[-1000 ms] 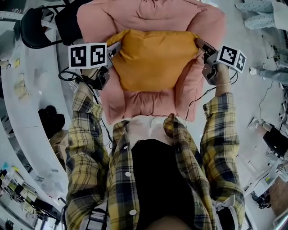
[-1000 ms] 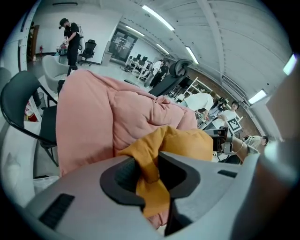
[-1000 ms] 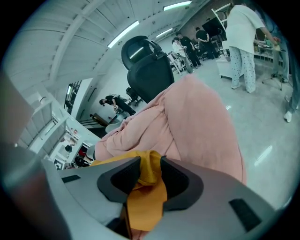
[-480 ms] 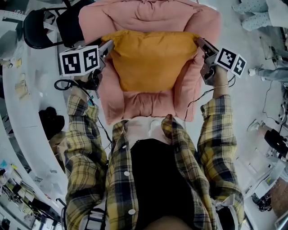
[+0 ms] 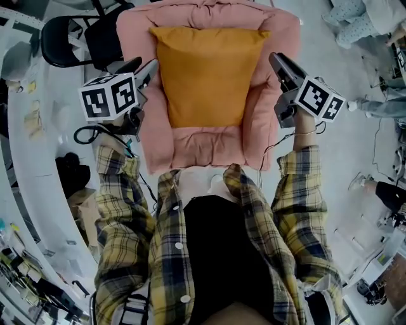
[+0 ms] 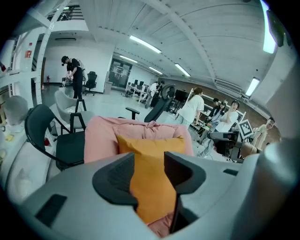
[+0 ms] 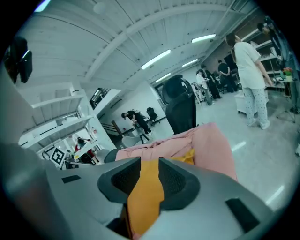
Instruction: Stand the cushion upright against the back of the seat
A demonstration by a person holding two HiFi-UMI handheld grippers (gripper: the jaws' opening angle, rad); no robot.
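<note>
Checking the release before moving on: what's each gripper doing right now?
Left gripper: open, jaws just been opening, nothing held between them.
Right gripper: open, clear of the cushion.

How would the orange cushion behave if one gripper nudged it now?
The cushion looks plump and soft, so it likely dents rather than slides. Leaning on the padded seat back, it probably rests stably; a forward tug might flop it down.
</note>
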